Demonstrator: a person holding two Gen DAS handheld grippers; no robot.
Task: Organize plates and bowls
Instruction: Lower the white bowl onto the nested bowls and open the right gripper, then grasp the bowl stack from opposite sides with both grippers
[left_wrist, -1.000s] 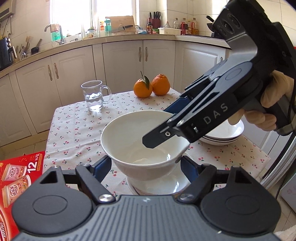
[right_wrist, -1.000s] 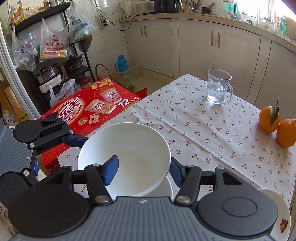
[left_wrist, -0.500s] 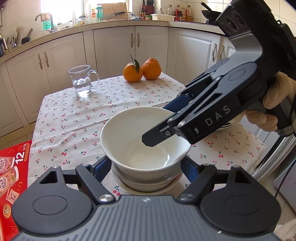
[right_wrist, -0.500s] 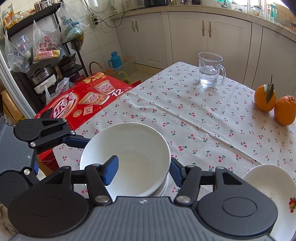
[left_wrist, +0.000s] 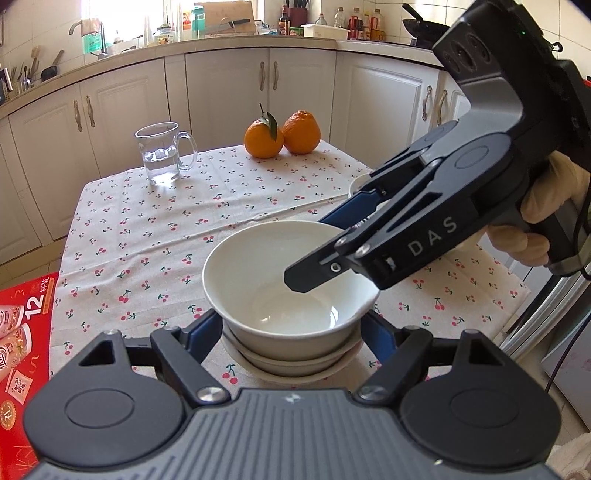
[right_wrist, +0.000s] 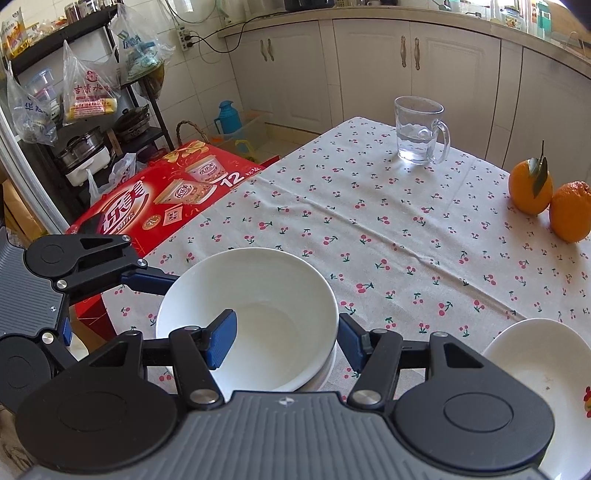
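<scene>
I have the white bowl (left_wrist: 288, 280) nested on a bowl stack (left_wrist: 291, 363) at lower centre. The right gripper (right_wrist: 282, 338) straddles its rim, spread, no clamp evident. The left gripper (left_wrist: 291, 330) flanks the base, spread. Glazed ceramic: rigid, slippery, breakable. Grip the rim wall, not the curved side.
</scene>
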